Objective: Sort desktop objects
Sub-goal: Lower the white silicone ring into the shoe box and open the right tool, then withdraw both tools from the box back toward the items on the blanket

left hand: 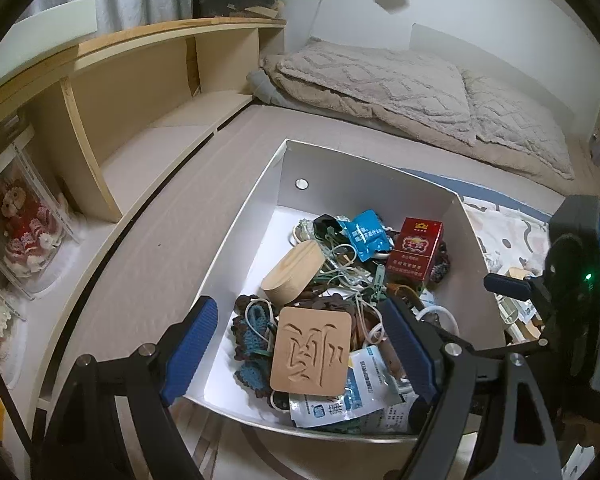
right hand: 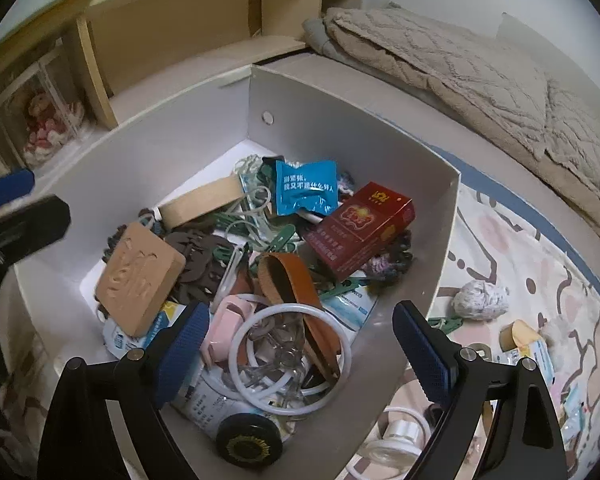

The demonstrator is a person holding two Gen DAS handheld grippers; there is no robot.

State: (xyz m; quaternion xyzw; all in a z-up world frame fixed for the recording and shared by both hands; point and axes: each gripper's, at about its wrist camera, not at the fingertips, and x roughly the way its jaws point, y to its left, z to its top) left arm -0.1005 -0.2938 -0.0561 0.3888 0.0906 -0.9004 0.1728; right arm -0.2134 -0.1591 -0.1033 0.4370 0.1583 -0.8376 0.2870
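Directly beneath the right gripper (right hand: 300, 350), jaws spread wide and holding nothing, a white ring (right hand: 290, 358) lies flat in the white box (right hand: 340, 128); the empty, open left gripper (left hand: 300, 354) hovers farther off.

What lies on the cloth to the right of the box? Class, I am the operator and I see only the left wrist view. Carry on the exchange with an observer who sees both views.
Observer: A crumpled whitish wad lies on the patterned cloth, apart from the box.
Operator: What is in the box's near corner, past my packets?
Observer: A round black disc with a gold pattern lies there.
Operator: And what is at the right gripper?
Observer: The right gripper is open above a white ring, and one of its fingers is outside the box wall.
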